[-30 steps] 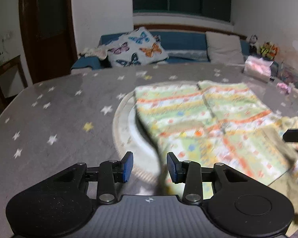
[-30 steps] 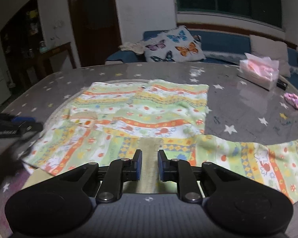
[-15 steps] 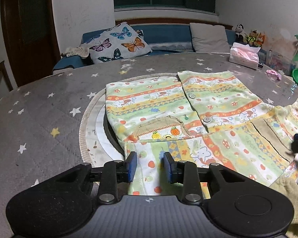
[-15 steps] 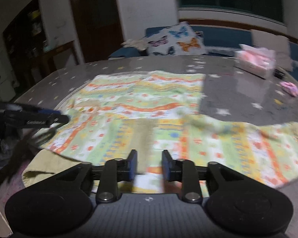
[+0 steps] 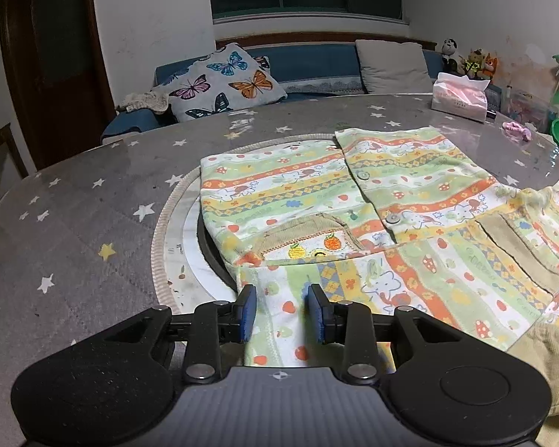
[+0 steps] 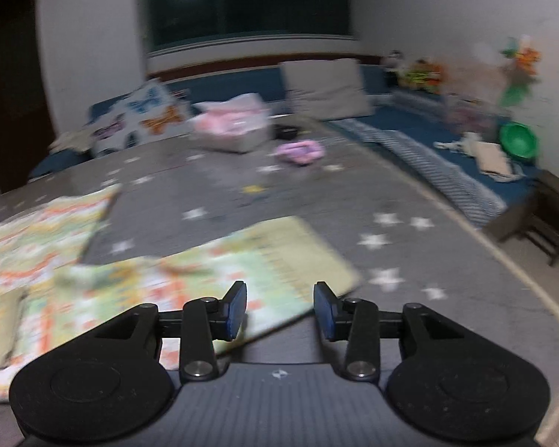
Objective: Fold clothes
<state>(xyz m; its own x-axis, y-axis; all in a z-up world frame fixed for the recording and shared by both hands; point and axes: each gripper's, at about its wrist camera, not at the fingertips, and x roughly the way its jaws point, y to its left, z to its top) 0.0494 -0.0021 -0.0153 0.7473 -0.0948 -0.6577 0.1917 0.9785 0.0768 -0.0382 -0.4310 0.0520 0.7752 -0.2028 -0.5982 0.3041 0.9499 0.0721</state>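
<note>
The striped child's shirt [image 5: 357, 223] lies spread on the star-print table [image 5: 74, 223], one sleeve [image 6: 212, 283] trailing right. The left gripper [image 5: 281, 311] stands apart over the near hem, gripping nothing; the right gripper [image 6: 279, 307], its jaws opening, hangs empty above that sleeve. As I judge it, a loose pinch on this thin cloth could catch one layer only, dragging the fold crooked.

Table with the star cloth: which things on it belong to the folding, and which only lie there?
Folding: patterned baby garment, left gripper, right gripper.
Lying about: tissue pack, pink hair tie.
</note>
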